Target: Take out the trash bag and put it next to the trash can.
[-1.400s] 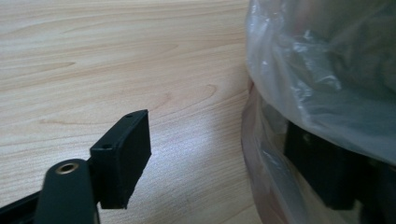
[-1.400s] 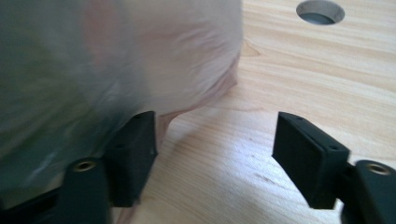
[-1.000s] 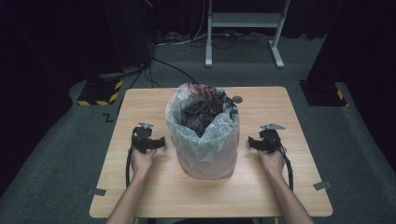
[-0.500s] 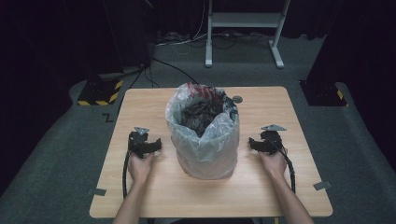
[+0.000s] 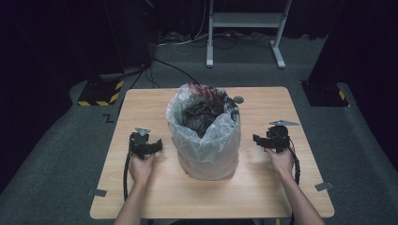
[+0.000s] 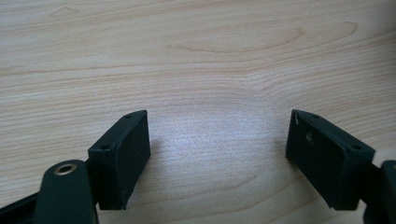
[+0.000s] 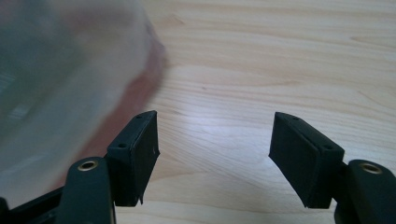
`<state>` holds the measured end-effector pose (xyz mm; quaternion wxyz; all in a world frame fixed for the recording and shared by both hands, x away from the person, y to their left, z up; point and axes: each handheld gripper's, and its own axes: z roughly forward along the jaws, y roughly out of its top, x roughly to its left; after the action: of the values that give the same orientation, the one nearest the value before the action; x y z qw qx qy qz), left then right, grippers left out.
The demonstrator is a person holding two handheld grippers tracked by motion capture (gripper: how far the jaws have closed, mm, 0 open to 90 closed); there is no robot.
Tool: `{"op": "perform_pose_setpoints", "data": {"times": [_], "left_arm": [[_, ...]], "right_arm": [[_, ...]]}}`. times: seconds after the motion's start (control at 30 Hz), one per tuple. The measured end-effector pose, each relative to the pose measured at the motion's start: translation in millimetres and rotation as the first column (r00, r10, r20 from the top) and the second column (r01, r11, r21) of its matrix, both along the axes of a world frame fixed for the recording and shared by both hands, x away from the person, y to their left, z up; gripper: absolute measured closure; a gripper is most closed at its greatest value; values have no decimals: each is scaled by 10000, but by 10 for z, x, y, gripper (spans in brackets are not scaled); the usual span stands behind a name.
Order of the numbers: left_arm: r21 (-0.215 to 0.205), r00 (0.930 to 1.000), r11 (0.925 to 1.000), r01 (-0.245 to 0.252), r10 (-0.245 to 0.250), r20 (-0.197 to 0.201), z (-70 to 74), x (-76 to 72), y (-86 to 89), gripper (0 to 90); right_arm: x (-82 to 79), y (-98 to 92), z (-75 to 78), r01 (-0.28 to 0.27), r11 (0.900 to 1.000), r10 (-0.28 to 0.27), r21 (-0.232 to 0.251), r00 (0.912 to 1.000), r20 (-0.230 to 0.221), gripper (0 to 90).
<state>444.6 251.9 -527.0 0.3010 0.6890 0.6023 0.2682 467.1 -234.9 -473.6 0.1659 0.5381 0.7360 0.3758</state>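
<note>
A translucent plastic bag (image 5: 204, 140) stands upright in the middle of the wooden table (image 5: 263, 187), full of dark crumpled stuff with something red at its far rim. My left gripper (image 5: 157, 145) is held left of the bag and points toward it. In the left gripper view its jaws (image 6: 218, 126) stand open over bare wood and have just been closing a little, with nothing between them. My right gripper (image 5: 257, 139) is held right of the bag. Its jaws (image 7: 215, 126) are open, have also just been closing, and hold nothing. The bag's wall (image 7: 60, 79) lies just left of them.
A small round grey thing (image 5: 238, 99) lies on the table just behind the bag. Bits of grey tape (image 5: 324, 186) stick out at the table's front corners. A white stand (image 5: 244, 21) and cables are on the floor beyond the table.
The right gripper has risen slightly beside the bag. The left hand has stayed where it was.
</note>
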Motion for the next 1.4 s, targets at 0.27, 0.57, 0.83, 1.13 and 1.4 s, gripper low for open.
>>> {"op": "perform_pose_setpoints", "data": {"times": [0.27, 0.57, 0.83, 1.13, 1.4], "left_arm": [[-67, 10000, 10000, -8, 8, -4, -2, 2, 4, 217], [-101, 10000, 9999, -12, 12, 12, -2, 3, 4, 221], [-116, 10000, 9999, 9, -9, 15, -1, -3, -19, 224], [-166, 9999, 9999, 5, -7, -134, 14, -7, -30, 232], [-667, 9999, 9978, 42, -52, -141, 32, -14, -19, 254]], "right_arm": [[-76, 47, 280, -559, 9957, 525, 741, 9975, 464, 331], [-65, 130, 525, -1143, 9849, 1082, 1302, 9927, 528, 325], [-60, 215, 701, -1435, 9853, 1363, 925, 9874, 808, 344], [-42, 328, 903, -1984, 9764, 1879, 857, 9751, 1176, 354], [-18, 401, 1063, -2141, 9699, 1976, 1162, 9704, 1391, 368]]}}
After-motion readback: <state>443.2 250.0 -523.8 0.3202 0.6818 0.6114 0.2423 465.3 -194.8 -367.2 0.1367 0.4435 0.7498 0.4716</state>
